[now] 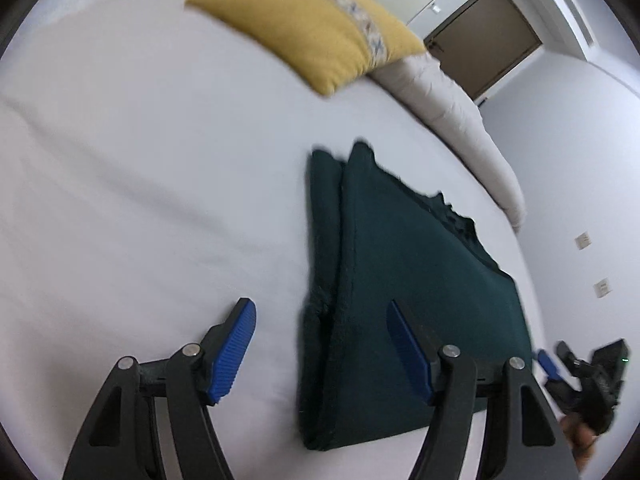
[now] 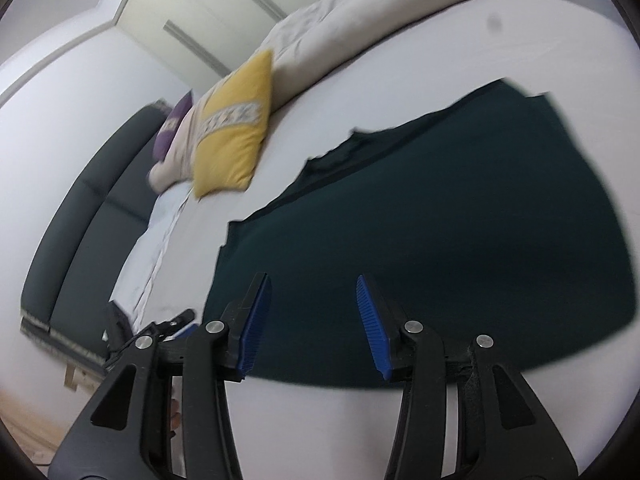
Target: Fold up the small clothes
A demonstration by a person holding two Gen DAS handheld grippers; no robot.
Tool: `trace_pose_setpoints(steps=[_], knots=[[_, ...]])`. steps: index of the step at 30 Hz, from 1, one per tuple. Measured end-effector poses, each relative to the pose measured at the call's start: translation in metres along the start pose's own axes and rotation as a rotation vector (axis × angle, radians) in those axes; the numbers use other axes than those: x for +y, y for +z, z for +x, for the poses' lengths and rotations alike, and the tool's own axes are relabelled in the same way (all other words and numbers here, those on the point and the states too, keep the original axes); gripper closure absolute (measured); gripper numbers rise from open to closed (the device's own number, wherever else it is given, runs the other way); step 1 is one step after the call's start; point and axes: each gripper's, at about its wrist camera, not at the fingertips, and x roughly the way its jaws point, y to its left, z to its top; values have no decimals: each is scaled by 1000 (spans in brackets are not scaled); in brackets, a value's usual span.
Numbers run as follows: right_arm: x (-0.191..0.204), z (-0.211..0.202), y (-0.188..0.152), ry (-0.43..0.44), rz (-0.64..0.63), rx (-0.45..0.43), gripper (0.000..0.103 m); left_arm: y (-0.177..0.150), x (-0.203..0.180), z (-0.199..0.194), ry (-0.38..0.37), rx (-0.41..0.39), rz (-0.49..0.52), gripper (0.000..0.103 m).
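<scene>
White bed (image 1: 140, 168), folded dark green garment (image 1: 404, 300) lying flat on it, both claws empty.

The garment sits near the bed's edge by the rolled cream duvet (image 1: 452, 120), well apart from the yellow cushion (image 1: 312, 36) toward the head end. The left gripper (image 1: 320, 344) stands wide above the garment's folded side; the right gripper (image 2: 314, 320) gapes narrower above its near edge, nothing between either's jaws.

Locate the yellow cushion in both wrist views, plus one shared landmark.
Left wrist: yellow cushion at top centre, on the white bed, beyond the folded dark green garment.
Right wrist: yellow cushion at upper left, left of the garment.
Shared landmark: the dark green garment.
</scene>
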Motion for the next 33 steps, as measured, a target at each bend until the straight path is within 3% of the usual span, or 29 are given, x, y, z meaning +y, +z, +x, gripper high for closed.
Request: trace_pose_setpoints(steps=[4, 7, 12, 14, 17, 23, 29, 33], knots=[[12, 39, 6, 43, 3, 59, 60, 2, -3, 13, -36, 33, -13, 35], [15, 62, 7, 77, 19, 84, 60, 6, -3, 23, -80, 75, -41, 46], [20, 90, 2, 106, 43, 122, 60, 15, 0, 37, -133, 128, -84, 55], [21, 99, 0, 115, 55, 134, 60, 17, 6, 39, -153, 140, -124, 72], [25, 109, -2, 122, 60, 155, 59, 15, 18, 40, -206, 157, -162, 81], [40, 130, -4, 128, 35, 201, 59, 15, 25, 38, -266, 147, -193, 84], [56, 172, -6, 141, 15, 279, 59, 14, 24, 36, -254, 128, -168, 86], [54, 204, -11, 89, 8, 343, 58, 15, 20, 34, -235, 123, -159, 86]])
